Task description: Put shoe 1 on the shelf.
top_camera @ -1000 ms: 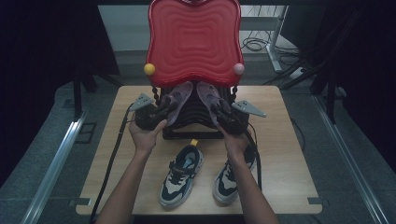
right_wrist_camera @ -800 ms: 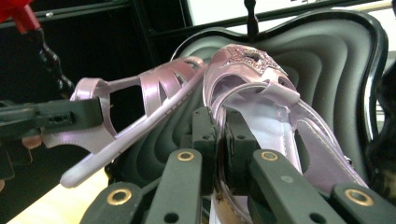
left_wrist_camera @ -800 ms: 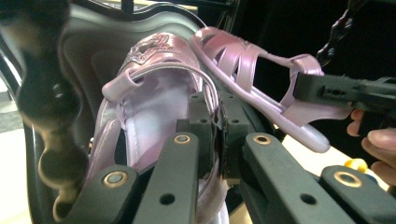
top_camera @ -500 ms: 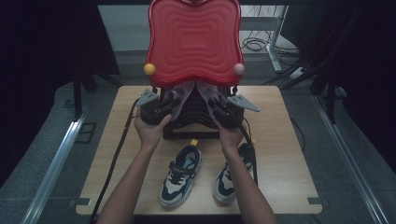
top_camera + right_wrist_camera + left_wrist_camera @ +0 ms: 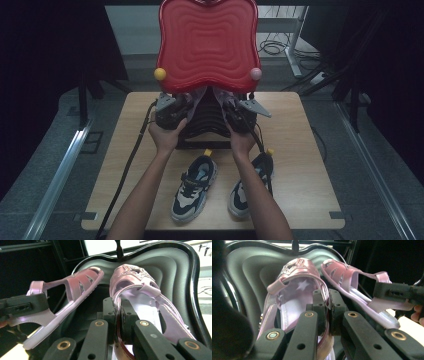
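A pair of pink sandals is held over the black inside of an open case [image 5: 205,127] whose red lid [image 5: 207,45] stands upright. My left gripper [image 5: 170,111] [image 5: 325,296] is shut on the side rim of one pink sandal [image 5: 297,292], which has a glittery star on its toe. My right gripper [image 5: 241,112] [image 5: 115,305] is shut on the rim of the other pink sandal [image 5: 140,290]. The two sandals lie side by side, toes toward the lid. Each gripper view also has the other sandal [image 5: 347,277] [image 5: 75,287] with the other gripper [image 5: 397,291] [image 5: 20,305] on its heel.
Two dark-and-white sneakers [image 5: 195,187] [image 5: 250,182] lie on the wooden table [image 5: 310,170] in front of the case, between the person's forearms. A yellow ball [image 5: 160,74] and a pink ball [image 5: 255,73] sit at the lid's lower corners. Cables trail off the table's near left.
Both hands have moved away from the person and closer together, carrying the sandals farther in under the red lid. The sneakers have not moved.
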The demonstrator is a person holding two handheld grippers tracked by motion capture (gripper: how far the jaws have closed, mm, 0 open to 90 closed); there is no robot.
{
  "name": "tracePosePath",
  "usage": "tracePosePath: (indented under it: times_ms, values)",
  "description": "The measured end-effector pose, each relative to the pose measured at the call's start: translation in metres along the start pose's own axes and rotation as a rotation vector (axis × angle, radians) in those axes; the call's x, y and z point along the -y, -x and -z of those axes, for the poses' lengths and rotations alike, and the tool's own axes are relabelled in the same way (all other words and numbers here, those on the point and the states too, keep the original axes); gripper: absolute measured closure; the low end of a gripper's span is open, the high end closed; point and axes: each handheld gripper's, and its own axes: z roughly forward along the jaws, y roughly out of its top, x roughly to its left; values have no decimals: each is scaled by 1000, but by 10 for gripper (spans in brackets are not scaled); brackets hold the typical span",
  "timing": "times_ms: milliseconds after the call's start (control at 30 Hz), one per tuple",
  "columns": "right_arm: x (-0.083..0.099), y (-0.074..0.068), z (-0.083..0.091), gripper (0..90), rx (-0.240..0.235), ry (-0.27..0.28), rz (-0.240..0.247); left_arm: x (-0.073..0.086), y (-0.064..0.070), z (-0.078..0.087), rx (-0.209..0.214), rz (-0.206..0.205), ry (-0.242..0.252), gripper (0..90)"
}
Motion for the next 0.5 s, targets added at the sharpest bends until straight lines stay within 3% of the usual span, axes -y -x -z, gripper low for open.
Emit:
tracePosePath:
  times_ms: [200,367,500]
  values:
    - [5,-4,-5,848,5,-15,50,7,9,-4,-26,-56,-26,856]
    - [8,-2,-6,809,-15,-76,65,14,10,-7,-21,-26,-54,766]
    - [10,1,-6,725,-33,-110,44,18,10,-10,-3,-20,-76,733]
